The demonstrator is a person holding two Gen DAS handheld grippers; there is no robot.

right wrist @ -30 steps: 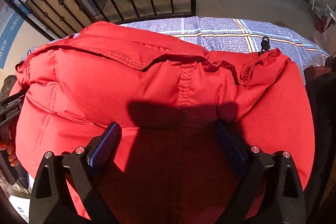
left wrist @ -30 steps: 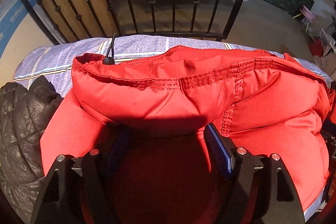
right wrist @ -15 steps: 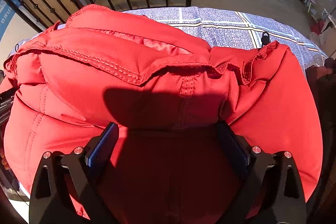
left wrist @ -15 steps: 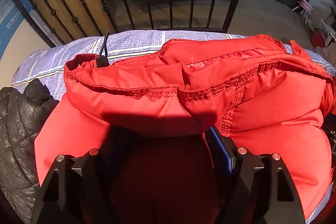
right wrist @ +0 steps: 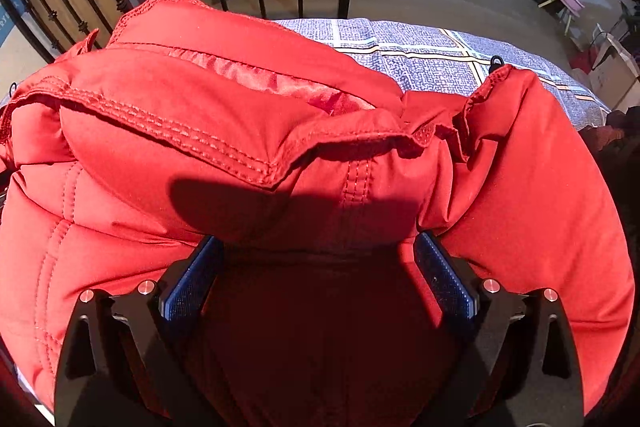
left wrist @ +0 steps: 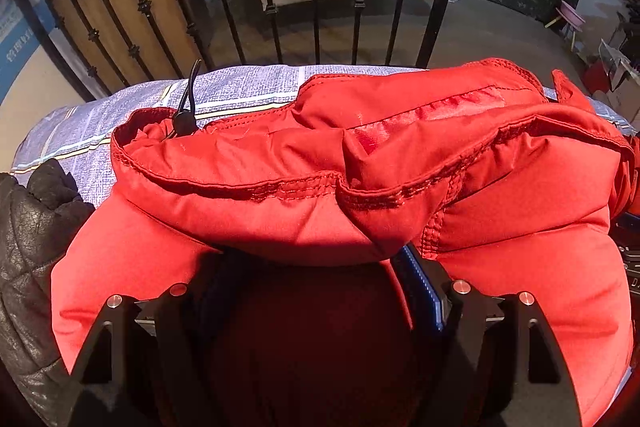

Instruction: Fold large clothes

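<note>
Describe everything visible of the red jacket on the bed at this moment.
The red jacket is puffy and quilted, of smooth, nylon-like fabric with stitched seams and a shiny lining showing at the folded-over edge. A black cord toggle hangs at one corner. It lies bunched on a blue-grey plaid bedsheet, beside a black leather garment. Both grippers' blue-padded fingers straddle a thick fold.

item: red padded jacket (left wrist: 280, 163) | state: bunched, stitched hem folded over, shiny lining showing | place: on blue checked bedcover (left wrist: 248, 87)
</note>
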